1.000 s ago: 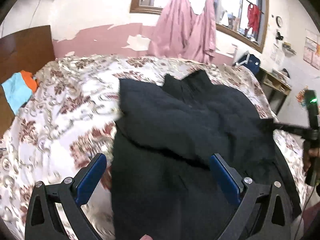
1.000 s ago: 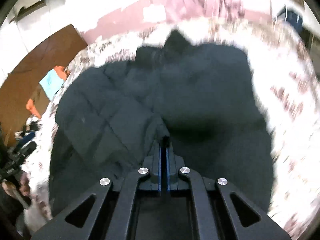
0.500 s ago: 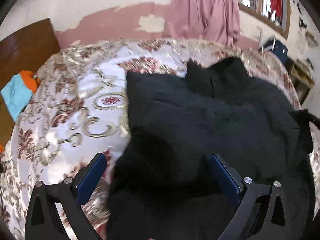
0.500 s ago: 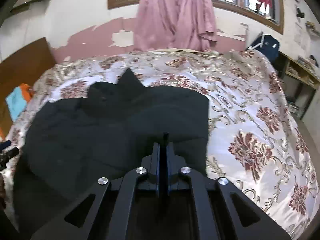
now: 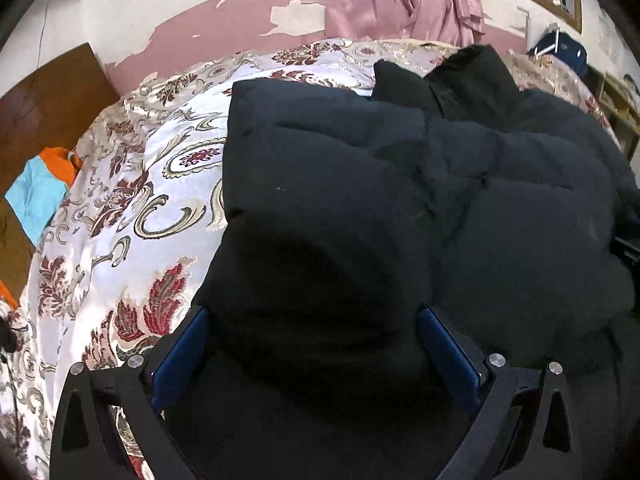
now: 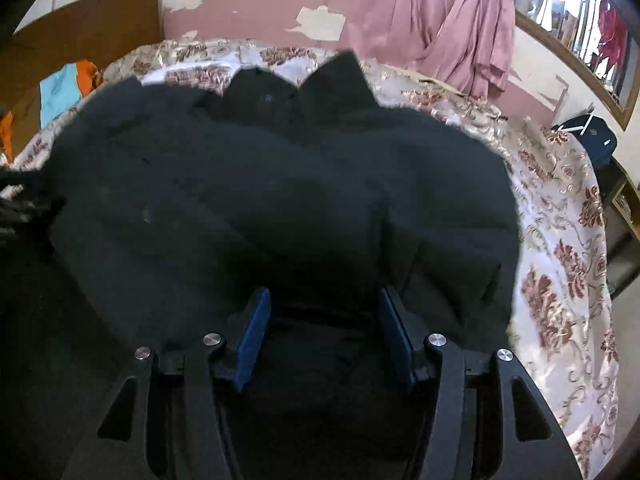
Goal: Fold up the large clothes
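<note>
A large black padded jacket [image 5: 400, 200] lies on the flowered bedspread [image 5: 132, 208], its collar pointing to the far wall and both sleeves folded in over the body. It also fills the right wrist view [image 6: 280, 200]. My left gripper [image 5: 312, 320] is open, low over the jacket's near left part, blue pads [image 5: 180, 352] either side of a fold of cloth. My right gripper [image 6: 324, 300] is open over the jacket's near middle, holding nothing.
A wooden headboard [image 5: 44, 92] with blue and orange cloth [image 5: 40, 188] stands at the left. Pink curtains [image 6: 452, 28] hang on the far wall. A shelf and a blue bag [image 6: 596, 140] stand past the bed's right edge [image 6: 576, 280].
My right gripper has opened and let go of the jacket cloth it held. Both grippers have moved lower and closer over the jacket. The sleeve now lies folded across the body.
</note>
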Demonstrator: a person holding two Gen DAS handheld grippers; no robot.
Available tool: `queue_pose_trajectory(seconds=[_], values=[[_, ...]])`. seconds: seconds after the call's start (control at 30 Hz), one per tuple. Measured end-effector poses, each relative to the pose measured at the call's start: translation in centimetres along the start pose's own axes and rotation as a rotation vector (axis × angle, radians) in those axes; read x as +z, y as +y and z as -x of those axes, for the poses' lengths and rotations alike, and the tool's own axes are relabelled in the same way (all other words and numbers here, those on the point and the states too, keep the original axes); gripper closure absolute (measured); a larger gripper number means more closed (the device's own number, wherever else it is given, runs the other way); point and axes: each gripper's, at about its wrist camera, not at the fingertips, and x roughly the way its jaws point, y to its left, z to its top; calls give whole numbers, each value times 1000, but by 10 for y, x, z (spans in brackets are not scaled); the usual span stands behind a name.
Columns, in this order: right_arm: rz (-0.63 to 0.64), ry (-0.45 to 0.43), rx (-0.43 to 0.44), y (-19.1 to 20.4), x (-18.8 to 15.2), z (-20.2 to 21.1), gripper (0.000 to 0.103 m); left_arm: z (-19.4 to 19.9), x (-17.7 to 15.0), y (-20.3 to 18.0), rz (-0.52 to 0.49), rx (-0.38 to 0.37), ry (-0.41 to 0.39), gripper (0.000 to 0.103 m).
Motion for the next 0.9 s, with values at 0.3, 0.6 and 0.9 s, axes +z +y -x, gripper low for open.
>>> queue_pose_trajectory(seconds=[0.3, 0.6, 0.9], values=[[48, -6, -90, 15, -8, -17, 51, -14, -4, -21, -63, 128, -22, 0], [-122, -79, 58, -5, -13, 57, 32, 36, -17, -8, 93, 31, -29, 0], [-176, -15, 186, -12, -28, 166, 5, 129, -48, -12, 248, -287, 125, 0]])
